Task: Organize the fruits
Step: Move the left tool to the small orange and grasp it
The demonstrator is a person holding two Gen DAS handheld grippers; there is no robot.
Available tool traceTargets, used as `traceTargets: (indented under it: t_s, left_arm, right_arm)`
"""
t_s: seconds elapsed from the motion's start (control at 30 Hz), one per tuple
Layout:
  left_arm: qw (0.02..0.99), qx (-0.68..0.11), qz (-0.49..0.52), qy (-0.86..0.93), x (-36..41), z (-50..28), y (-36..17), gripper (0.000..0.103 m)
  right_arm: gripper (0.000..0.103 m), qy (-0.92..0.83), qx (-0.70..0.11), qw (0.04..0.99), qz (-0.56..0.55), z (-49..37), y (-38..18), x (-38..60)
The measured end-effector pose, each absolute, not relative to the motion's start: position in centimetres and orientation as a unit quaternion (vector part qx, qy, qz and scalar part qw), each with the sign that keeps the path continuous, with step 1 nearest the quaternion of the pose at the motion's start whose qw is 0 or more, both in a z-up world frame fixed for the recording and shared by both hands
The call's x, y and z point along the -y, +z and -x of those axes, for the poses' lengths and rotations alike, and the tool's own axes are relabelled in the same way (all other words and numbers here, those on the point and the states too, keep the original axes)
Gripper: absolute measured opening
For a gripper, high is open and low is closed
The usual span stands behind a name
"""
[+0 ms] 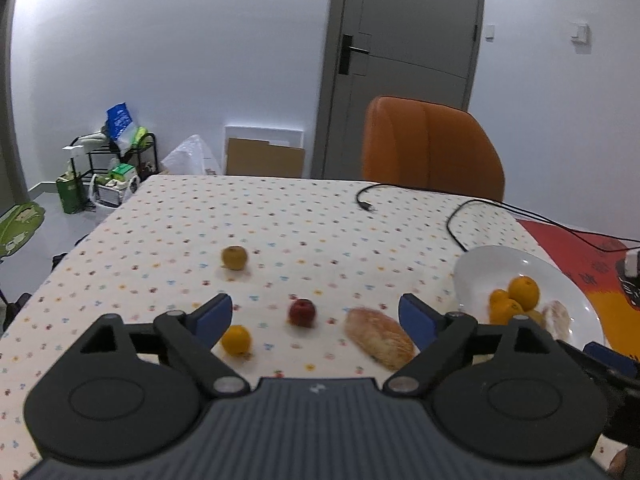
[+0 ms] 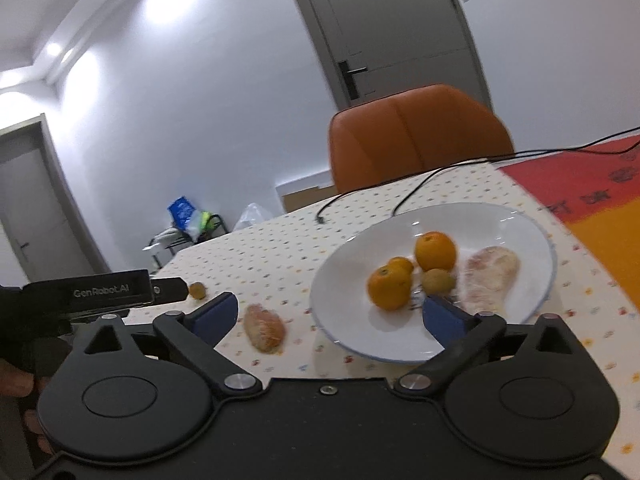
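Oranges [image 2: 390, 286] mid-plate [image 2: 348, 280], wide bare rim around.

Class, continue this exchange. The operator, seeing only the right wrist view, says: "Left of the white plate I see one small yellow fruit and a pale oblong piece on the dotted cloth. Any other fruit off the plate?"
Observer: Yes, a round red apple sits on the dotted cloth, hidden from you.
Operator: Anything else?
Observer: A loose round orange lies left of that apple.
Operator: Is the left tool free?
Observer: Yes, its jaws stand open, holding nothing.
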State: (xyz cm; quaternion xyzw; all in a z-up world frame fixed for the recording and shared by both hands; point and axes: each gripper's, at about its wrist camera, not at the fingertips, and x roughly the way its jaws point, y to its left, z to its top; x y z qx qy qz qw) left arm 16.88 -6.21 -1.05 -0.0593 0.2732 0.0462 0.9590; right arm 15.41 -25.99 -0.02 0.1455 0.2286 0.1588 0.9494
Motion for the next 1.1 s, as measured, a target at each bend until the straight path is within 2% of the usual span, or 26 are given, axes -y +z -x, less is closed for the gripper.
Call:
traceTargets:
  t_s: [0.57, 0.77, 0.97, 1.1]
  left_arm:
    - [0.952, -0.282, 0.082, 0.081, 2.3, -16.7, -2.6, 0.089]
    - [0.95, -0.285, 0.093, 0.084, 1.4, -17.0, -3.4, 0.087]
    - [0.946, -0.294, 0.104, 0.089, 0.6, -17.6, -4.4, 0.076]
    - [0.942, -0.301, 0.118, 0.091, -0.1, -18.2, -5.0, 0.068]
  right_arm:
    - [0.1, 0.183, -0.24, 0.946, -0.119, -16.8, 0.1, 22.7]
    - [0.097, 0.194, -0.248, 0.943, -0.109, -17.4, 0.0, 21.6]
    - [0.086, 0.203, -0.261, 0.938, -0.099, -18.4, -0.3, 20.5]
    - [0.083, 0.206, -0.268, 0.937, -0.086, -18.9, -0.6, 19.6]
